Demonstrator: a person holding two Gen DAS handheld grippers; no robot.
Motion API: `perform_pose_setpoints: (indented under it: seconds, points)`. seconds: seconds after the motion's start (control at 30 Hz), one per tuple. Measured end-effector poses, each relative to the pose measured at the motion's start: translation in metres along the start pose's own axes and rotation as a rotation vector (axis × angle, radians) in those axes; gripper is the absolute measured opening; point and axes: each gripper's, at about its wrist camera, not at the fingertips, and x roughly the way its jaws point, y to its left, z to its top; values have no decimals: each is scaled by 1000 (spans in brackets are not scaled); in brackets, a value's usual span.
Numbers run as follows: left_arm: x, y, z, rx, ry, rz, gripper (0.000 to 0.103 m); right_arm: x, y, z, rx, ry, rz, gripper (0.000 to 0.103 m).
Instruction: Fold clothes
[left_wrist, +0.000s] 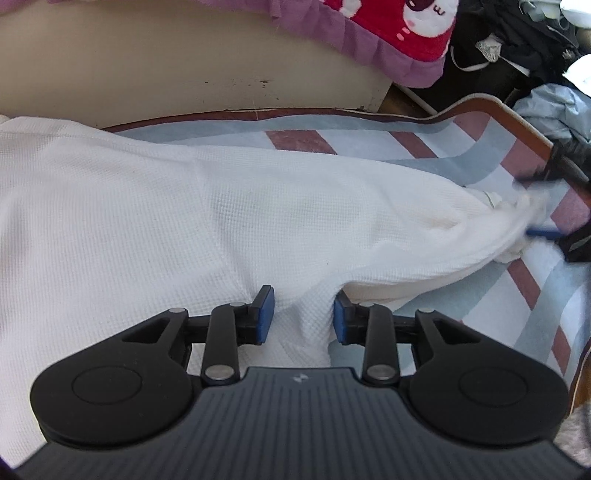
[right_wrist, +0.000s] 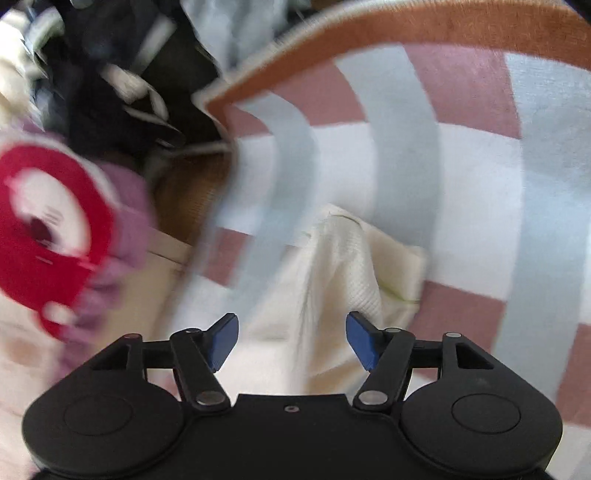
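The striped blanket (left_wrist: 461, 147), brown-edged, covers the work surface. The white waffle-knit garment (left_wrist: 147, 221) lies spread across it from the left edge to a bunched end at right. Beyond the blanket's far edge: a beige panel (left_wrist: 147, 62), a red-and-purple cushion (left_wrist: 388, 33) and a dark clothes pile (left_wrist: 517, 40).

Left gripper (left_wrist: 303, 317): jaws parted, released, a raised fabric ridge between the pads, not pinched. Right gripper (right_wrist: 291, 339): jaws wide, released, above the garment's bunched end. Bare blanket lies to the right.
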Motion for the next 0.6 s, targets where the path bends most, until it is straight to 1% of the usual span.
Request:
perform_pose_setpoints:
  seconds: [0.07, 0.1, 0.13, 0.17, 0.2, 0.27, 0.3, 0.33, 0.37, 0.4, 0.43, 0.5, 0.57, 0.6]
  points:
    - [2, -1, 1, -6, -4, 14, 32, 20, -7, 0, -11, -4, -27, 70]
    - [3, -4, 2, -4, -4, 26, 32, 25, -8, -1, -41, -7, -47, 61]
    - [4, -6, 3, -3, -4, 37, 32, 23, -8, 0, -72, -30, -21, 49]
    - [3, -8, 4, 3, -3, 50, 32, 18, -7, 2, -102, -63, 28, 26]
    - [1, -10, 4, 7, -9, 61, 32, 13, -6, 4, -131, -96, 77, 23]
    - [-5, -9, 2, -3, -34, 64, 32, -6, -10, 12, -111, -200, 254, 17]
    - [-9, -7, 1, -16, -51, 55, 32, -16, -14, 15, -98, -268, 323, 16]
    - [-12, -4, 0, -33, -63, 44, 32, -27, -18, 16, -88, -340, 378, 16]
    - [-14, -1, 0, -47, -63, 36, 32, -32, -23, 18, -82, -391, 388, 16]
    - [-12, 0, 0, -48, -52, 36, 32, -35, -27, 19, -78, -430, 377, 22]
    - [-11, 1, 0, -45, -39, 38, 33, -30, -33, 20, -76, -430, 340, 24]
    - [-9, 1, -1, -33, -27, 39, 36, -15, -44, 21, -74, -393, 243, 24]
    - [-12, -1, 0, -19, -27, 26, 46, -5, -49, 19, -108, -349, 117, 24]
    - [-14, -1, 1, -14, -22, 19, 49, -1, -51, 18, -128, -326, 51, 24]
